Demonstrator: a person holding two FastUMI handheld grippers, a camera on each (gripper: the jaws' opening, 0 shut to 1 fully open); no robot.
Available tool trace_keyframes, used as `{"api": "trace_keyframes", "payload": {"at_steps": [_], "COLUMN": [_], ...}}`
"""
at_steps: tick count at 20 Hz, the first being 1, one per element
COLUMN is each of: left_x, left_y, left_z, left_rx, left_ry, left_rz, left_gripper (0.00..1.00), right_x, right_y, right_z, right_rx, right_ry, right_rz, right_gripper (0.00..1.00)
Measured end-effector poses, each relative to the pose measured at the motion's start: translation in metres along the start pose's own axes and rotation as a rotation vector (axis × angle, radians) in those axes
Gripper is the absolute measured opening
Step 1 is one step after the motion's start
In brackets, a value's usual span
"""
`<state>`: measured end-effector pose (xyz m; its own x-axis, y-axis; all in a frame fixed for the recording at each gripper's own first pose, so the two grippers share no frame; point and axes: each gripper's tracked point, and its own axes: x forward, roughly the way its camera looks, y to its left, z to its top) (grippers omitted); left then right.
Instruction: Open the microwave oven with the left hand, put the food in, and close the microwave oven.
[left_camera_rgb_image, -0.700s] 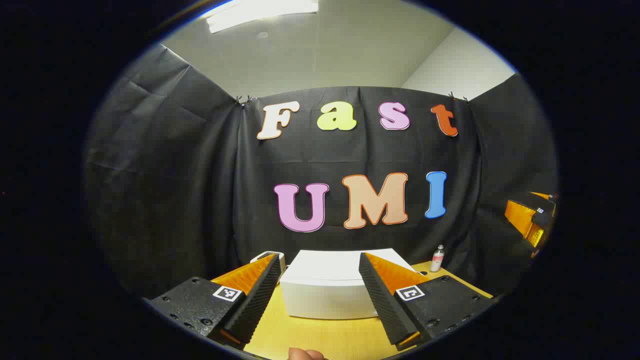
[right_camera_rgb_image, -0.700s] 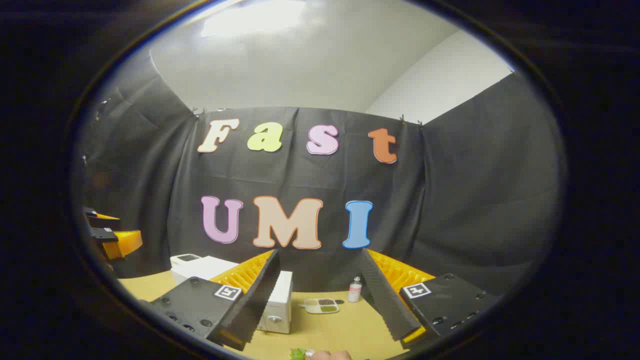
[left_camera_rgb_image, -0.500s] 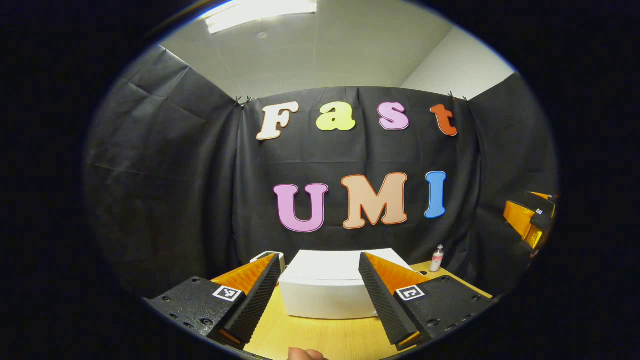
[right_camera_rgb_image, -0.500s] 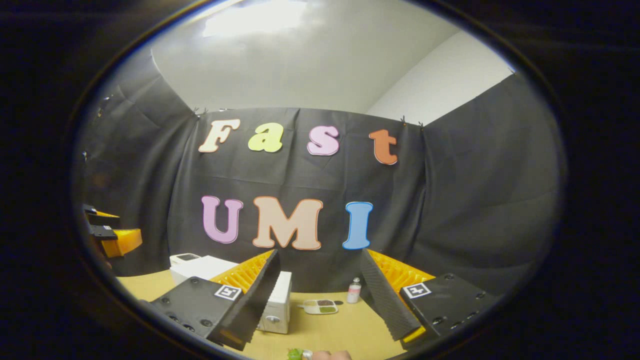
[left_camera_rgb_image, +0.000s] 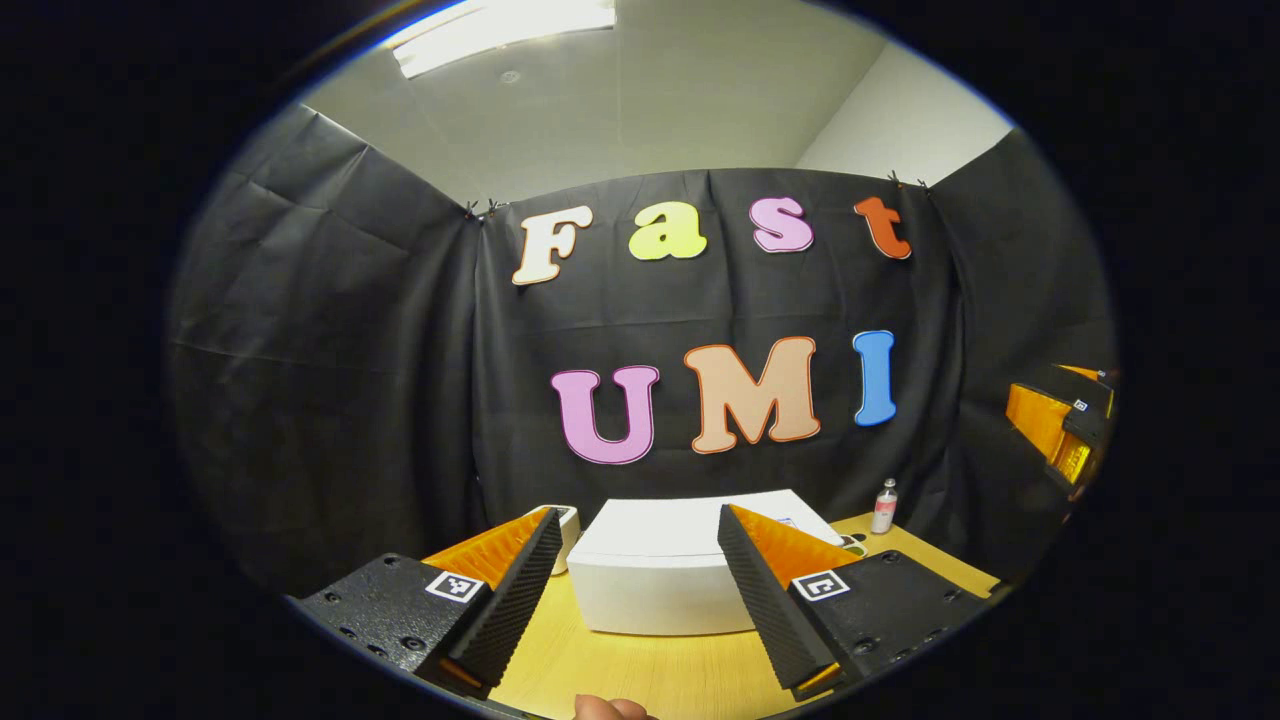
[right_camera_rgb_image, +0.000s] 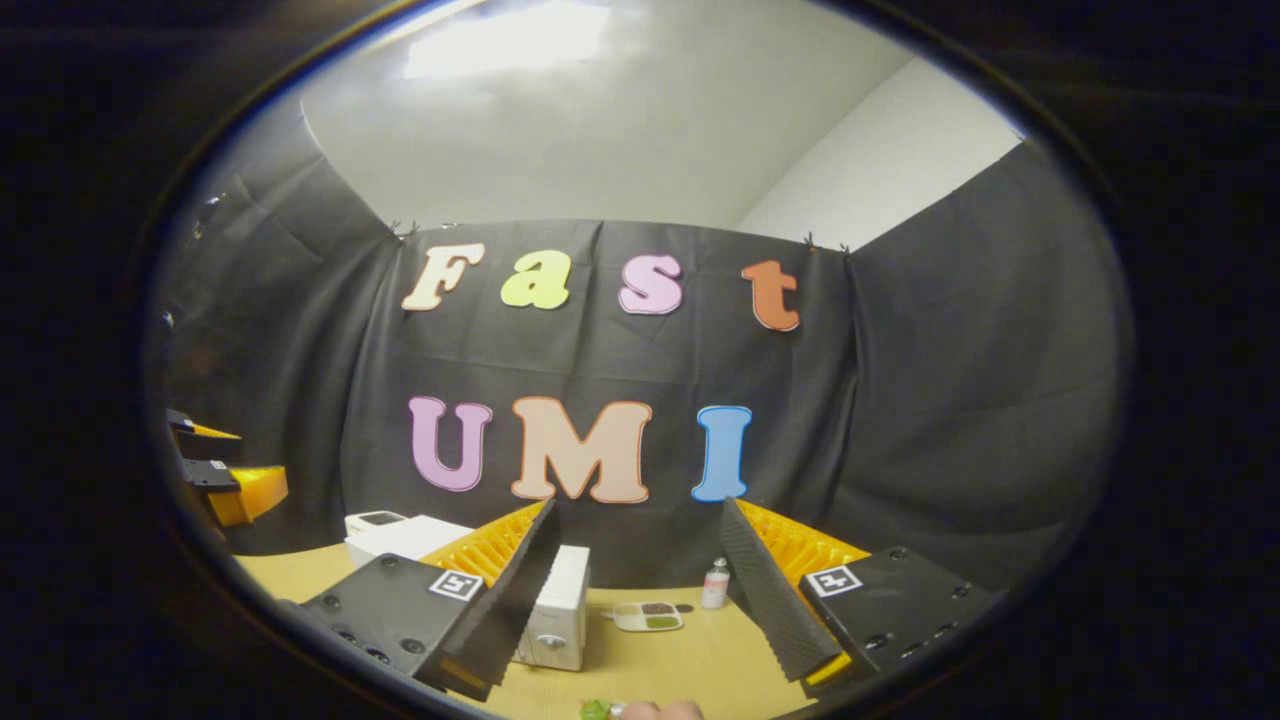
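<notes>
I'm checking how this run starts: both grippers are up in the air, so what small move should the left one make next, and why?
Probably lower the left gripper forward toward the white box-shaped microwave oven on the yellow wooden table. Its fingers are spread with nothing between them, the oven sits straight ahead and looks shut, and the small white food tray waits on the table beside it.

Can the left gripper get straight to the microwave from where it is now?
Probably yes. The left gripper is open and empty, the microwave sits dead ahead between its fingers, and only bare table lies between them. The door side is hard to make out from here.
</notes>
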<state>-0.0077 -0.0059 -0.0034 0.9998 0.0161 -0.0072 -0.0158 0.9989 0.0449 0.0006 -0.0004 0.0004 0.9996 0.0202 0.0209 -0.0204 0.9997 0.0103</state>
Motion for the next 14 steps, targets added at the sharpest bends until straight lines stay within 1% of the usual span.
{"api": "trace_keyframes", "payload": {"at_steps": [1, 7, 10, 14], "left_x": [0.001, 0.003, 0.005, 0.009], "left_y": [0.0, 0.001, -0.005, -0.008], "left_z": [0.0, -0.004, -0.011, -0.02], "left_rx": [-0.003, 0.0, 0.0, 0.007], "left_ry": [0.003, 0.011, 0.022, 0.031], "left_rz": [0.002, 0.002, -0.014, -0.023], "left_gripper": [0.96, 0.96, 0.96, 0.96], "right_x": [0.0, 0.001, -0.006, -0.012], "right_y": [0.0, -0.003, -0.003, -0.005], "right_z": [-0.001, -0.001, -0.006, -0.002], "right_rx": [-0.001, -0.011, -0.011, -0.036], "right_ry": [0.003, 0.007, 0.025, 0.019], "right_rz": [0.001, -0.001, 0.004, 0.006], "right_gripper": [0.96, 0.96, 0.97, 0.96]}}
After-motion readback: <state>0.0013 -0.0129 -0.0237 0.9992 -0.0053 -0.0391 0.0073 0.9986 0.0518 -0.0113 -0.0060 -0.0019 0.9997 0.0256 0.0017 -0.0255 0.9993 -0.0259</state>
